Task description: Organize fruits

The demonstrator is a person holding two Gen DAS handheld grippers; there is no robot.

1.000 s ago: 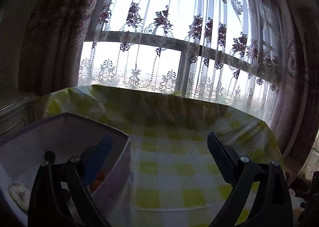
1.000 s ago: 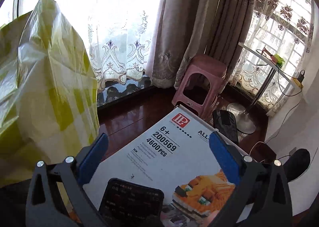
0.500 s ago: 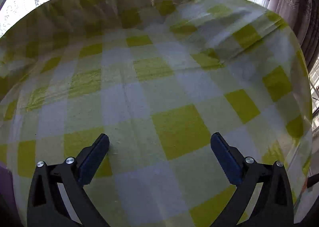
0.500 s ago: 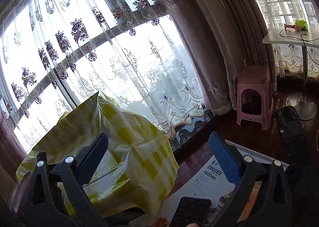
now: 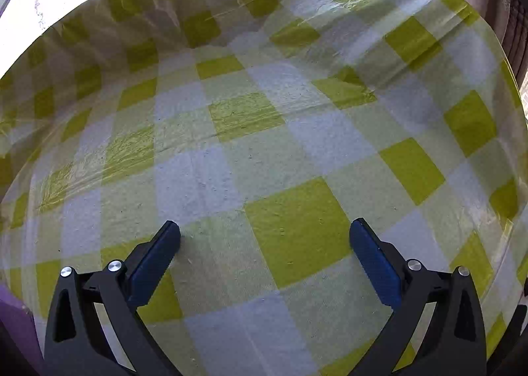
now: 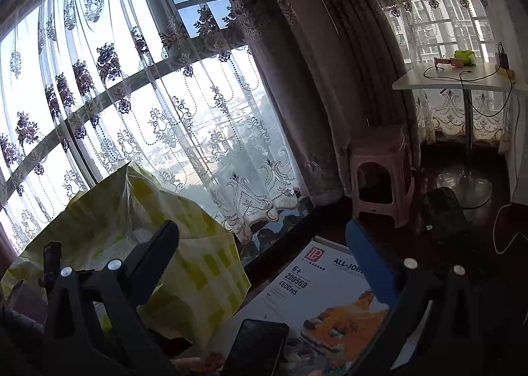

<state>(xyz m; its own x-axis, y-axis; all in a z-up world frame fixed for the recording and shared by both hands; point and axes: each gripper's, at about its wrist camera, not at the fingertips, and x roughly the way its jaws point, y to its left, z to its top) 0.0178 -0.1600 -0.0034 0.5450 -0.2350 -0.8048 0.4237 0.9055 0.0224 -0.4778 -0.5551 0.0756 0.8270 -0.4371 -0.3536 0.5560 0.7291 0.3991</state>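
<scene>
No fruit shows in either view. My left gripper (image 5: 264, 227) points steeply down at the table (image 5: 250, 112), which is covered with a yellow-green and white checked cloth. Its blue-padded jaws stand wide open just above the cloth with nothing between them. A purple corner of a box (image 5: 13, 316) shows at the lower left edge. My right gripper (image 6: 262, 227) is open and empty, held in the air beside the table's cloth-draped edge (image 6: 184, 264) and aimed toward the lace-curtained window (image 6: 138, 105).
A white printed carton (image 6: 316, 290) lies low at the right of the table with a dark phone (image 6: 257, 346) on it. Beyond stand a pink stool (image 6: 379, 174), heavy curtains (image 6: 307, 79) and a small white side table (image 6: 458, 82) with cables.
The left view swung from the window and purple box down onto the tablecloth, then held still. The right view lifted from the carton and floor toward the window, bringing the table's edge into sight.
</scene>
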